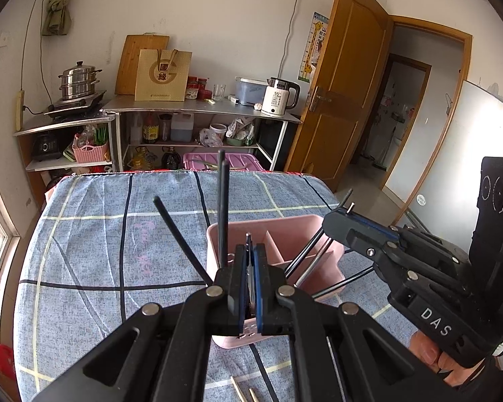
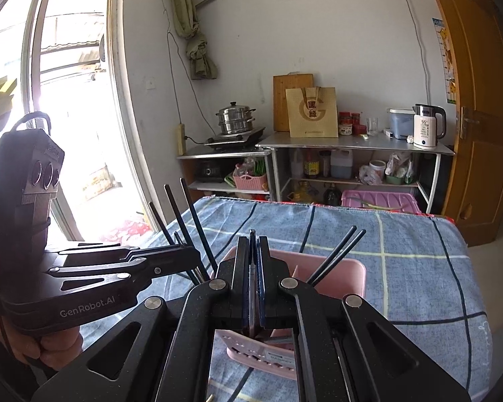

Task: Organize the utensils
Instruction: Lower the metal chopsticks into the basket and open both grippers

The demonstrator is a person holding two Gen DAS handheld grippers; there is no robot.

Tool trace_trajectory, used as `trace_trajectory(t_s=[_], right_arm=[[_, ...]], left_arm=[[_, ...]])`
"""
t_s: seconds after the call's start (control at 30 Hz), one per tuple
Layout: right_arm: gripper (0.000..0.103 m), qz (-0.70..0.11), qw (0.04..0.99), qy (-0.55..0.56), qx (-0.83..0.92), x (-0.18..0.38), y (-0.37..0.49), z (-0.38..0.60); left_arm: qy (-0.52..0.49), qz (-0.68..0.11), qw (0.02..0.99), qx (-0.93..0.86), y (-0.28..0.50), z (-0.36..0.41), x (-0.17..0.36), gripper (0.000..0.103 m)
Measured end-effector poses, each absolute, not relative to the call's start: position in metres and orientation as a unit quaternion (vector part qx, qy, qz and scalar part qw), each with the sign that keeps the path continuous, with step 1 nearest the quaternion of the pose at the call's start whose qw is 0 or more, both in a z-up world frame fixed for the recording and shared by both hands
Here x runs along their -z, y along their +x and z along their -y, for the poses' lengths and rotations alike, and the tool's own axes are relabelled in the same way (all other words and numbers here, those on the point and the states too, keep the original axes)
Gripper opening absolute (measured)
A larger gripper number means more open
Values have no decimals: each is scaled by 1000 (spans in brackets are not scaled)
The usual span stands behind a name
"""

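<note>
A pink divided utensil holder (image 1: 305, 231) (image 2: 338, 268) stands on the blue checked tablecloth, with several black chopsticks (image 1: 223, 207) (image 2: 198, 224) leaning out of it. My left gripper (image 1: 250, 246) (image 2: 191, 254) hovers over the holder's left part. It is shut on a thin chopstick (image 1: 248, 239) whose tip pokes up between the pads. My right gripper (image 1: 343, 211) (image 2: 253, 239) sits over the holder's right side. It is shut on another thin chopstick (image 2: 252, 234), which slants down toward the holder. The lower ends of both sticks are hidden behind the grippers.
Loose wooden chopstick ends (image 1: 238, 388) lie on the cloth (image 1: 117, 241) at the near edge. A person's hand (image 1: 432, 351) (image 2: 50, 345) grips each tool. Steel shelves with a kettle (image 1: 280, 97) line the far wall. A window is to the left and an open door (image 1: 348, 77) to the right.
</note>
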State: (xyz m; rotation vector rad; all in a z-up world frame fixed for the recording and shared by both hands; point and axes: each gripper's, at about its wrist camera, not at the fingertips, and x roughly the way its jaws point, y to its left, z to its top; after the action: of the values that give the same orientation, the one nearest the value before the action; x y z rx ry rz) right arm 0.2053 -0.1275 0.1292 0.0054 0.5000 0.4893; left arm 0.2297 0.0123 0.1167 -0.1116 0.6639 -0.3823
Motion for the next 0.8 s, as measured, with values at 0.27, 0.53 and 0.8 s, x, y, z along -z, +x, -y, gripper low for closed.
trace_trajectory(t_s=[0.27, 0.53, 0.8], right_arm=[[5, -264, 931, 1, -252, -122, 205, 128], [9, -250, 937, 3, -245, -132, 195, 134], [10, -220, 944, 15, -244, -150, 169, 151]], left_arm=[[-52, -339, 922, 177, 228, -13, -103, 5], [-55, -316, 932, 172, 211, -22, -115, 17], [-60, -283, 941, 173, 184, -31, -133, 21]])
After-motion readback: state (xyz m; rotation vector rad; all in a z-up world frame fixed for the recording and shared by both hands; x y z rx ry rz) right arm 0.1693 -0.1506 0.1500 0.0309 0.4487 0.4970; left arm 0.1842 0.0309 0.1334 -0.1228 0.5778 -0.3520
